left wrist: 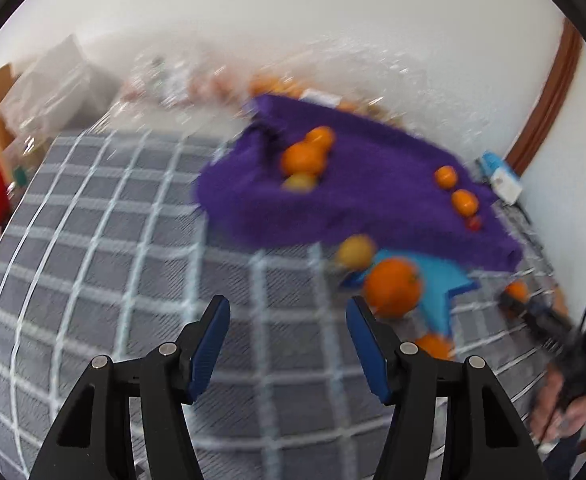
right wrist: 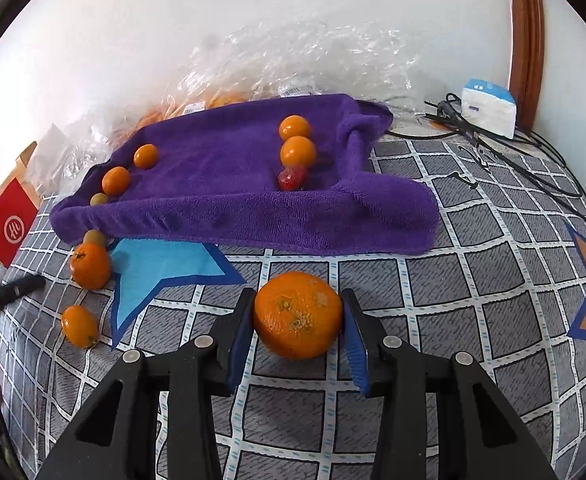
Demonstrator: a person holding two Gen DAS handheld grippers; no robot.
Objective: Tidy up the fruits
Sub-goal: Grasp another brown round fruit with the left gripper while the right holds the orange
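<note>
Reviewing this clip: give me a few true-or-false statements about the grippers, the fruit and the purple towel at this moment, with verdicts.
1. The right gripper is shut on an orange. True.
2. The left gripper holds a fruit. False: its jaws stand open with nothing between them.
3. A red fruit lies on the purple towel. True.
4. The blue star lies on top of the towel. False: it lies on the checked cloth, its upper edge under the towel's front edge.
5. The towel carries no fruit. False: several small orange fruits lie on it.
</note>
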